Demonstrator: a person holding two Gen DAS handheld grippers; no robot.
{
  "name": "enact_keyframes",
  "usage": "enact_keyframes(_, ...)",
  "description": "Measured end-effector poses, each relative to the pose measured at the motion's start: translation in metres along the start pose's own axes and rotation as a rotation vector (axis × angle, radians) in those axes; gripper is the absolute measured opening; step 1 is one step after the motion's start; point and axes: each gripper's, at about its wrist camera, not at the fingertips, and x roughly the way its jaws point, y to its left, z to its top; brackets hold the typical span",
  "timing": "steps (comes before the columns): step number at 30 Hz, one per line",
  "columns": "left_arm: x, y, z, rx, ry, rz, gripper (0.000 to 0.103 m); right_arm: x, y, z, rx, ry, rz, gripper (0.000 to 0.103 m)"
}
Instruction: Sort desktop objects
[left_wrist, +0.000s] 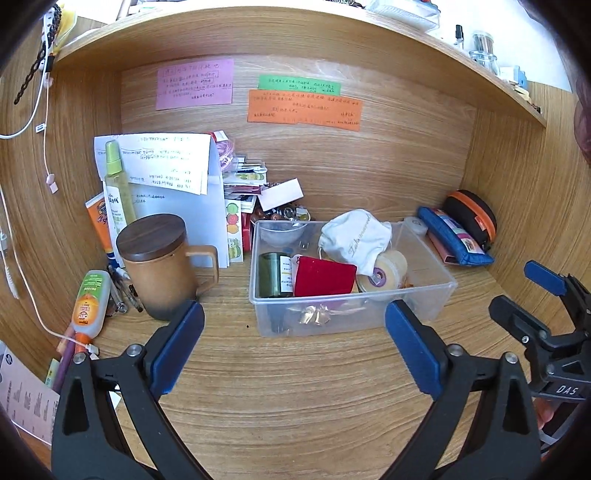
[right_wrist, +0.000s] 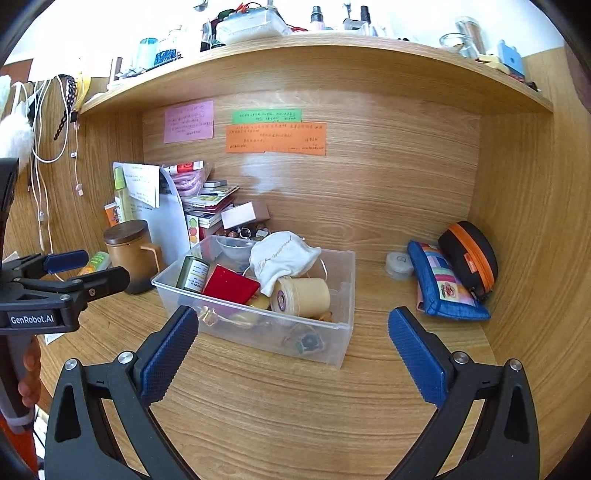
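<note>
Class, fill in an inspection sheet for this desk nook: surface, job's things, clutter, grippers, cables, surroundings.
Surface: wooden desk, front part bare.
Job's things: clear bin holding a white pouch, red box, green tin, cream jar.
Clutter: lidded mug, paper stack, blue pouch, black-orange case.
Grippers: left gripper and right gripper open, holding nothing.
Cables: white cables on left wall.
Surroundings: sticky notes, crowded shelf above.
</note>
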Motion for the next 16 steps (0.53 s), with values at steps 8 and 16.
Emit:
enact_keyframes(8,0.002,-0.002,-0.011,0.008,-0.003,-0.034,0.1,0.006,-0.001,-0.01,0.03,0.038,0.005,0.103)
enact_keyframes(16,0.007,-0.008,-0.012,0.032,0.002,-0.045,0.1,0.017,-0.001,-0.011,0.043,0.062,0.006,0.103)
